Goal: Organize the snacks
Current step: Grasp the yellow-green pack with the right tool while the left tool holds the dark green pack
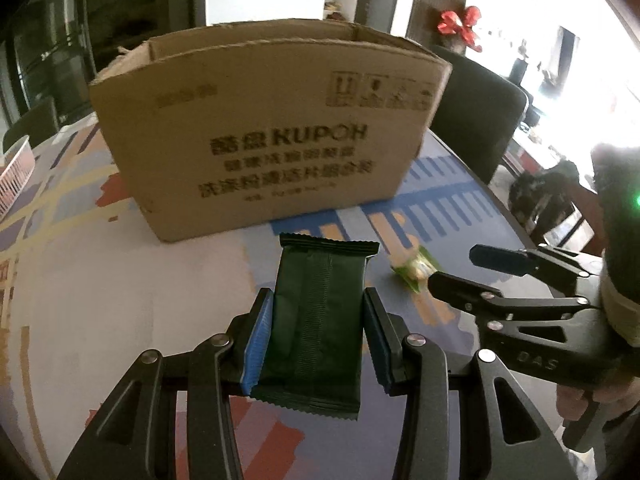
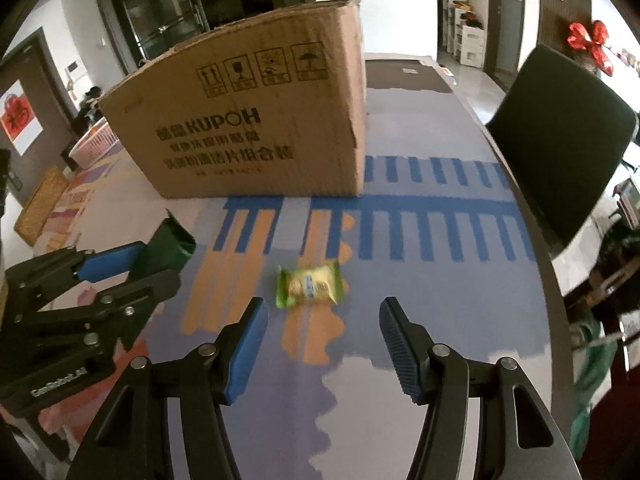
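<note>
Two blue pads of my left gripper [image 1: 318, 340] pinched a dark green snack packet [image 1: 320, 320] above the patterned tablecloth [image 1: 120, 300], facing the open cardboard box [image 1: 264, 136]. In the right view, my right gripper [image 2: 324, 344] gaped empty just short of a yellow-green snack packet [image 2: 310, 284] lying before the box.

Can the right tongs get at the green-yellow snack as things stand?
Probably yes. The right tongs are open and empty, the green-yellow snack lies on the table just ahead, nothing between. The left tongs, holding the dark green packet, sit off to the side.
</note>
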{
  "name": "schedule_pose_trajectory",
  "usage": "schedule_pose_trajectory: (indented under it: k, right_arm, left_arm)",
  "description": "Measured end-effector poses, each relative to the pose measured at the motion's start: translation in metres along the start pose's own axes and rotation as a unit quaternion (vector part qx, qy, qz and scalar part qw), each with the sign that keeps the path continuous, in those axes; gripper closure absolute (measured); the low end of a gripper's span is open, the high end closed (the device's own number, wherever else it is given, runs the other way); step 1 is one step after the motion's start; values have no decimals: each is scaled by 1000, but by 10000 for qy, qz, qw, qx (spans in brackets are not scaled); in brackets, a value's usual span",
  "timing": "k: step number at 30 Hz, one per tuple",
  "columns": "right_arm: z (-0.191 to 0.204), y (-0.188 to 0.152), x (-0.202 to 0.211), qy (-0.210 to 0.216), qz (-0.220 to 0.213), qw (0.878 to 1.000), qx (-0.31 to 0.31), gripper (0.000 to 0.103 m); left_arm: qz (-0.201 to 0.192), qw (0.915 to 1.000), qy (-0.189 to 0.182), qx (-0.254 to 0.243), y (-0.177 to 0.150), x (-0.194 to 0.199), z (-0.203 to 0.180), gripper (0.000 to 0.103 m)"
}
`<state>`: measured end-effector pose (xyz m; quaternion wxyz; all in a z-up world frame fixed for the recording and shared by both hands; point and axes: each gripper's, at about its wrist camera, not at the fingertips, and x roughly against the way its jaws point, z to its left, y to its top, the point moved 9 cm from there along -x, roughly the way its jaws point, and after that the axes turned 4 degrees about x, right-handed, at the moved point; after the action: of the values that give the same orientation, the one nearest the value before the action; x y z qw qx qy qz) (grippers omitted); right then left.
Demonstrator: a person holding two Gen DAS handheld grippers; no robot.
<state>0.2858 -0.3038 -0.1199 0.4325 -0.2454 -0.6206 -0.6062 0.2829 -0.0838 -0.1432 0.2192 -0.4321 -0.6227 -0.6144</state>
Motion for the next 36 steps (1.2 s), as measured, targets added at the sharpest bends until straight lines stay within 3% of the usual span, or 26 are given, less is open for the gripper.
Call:
schedule_pose_trajectory:
  k: [5,9,13,16,19,22,24,27,36]
  right_arm:
    - [0,8,-18,57,81,9999,-46,45]
    - [2,8,-30,116,206,9997,-42,55]
    - [4,7,-37,100,235,9997,-21,58]
    - [4,8,-38,116,229,9997,8,73]
    - [5,8,-38,134,208,9997,18,74]
    - [7,7,-36,99,176,9998,50,75]
    - [8,8,-31,138,131,9998,22,84]
    - [11,10,-20,161,17,9999,-4,87]
    - [14,19,6,172,-280,9994,61,92]
  left_arm:
    - [-40,10000,18,47,3,-2,3,59]
    - [-26,10000,13,81,3,-5,5,59]
    - [-14,9999,31,115,4,-5,8,59]
    - [-4,9999,46,149,4,-7,10,59]
    - [-14,9998,58,174,4,-7,11,59]
    - [-56,9998,61,195,6,-4,12,59]
    - [-94,9997,53,210,8,-1,12,59]
    - [-189,9996,49,213,12,7,11,59]
    - [-402,9990,31,178,16,24,4,59]
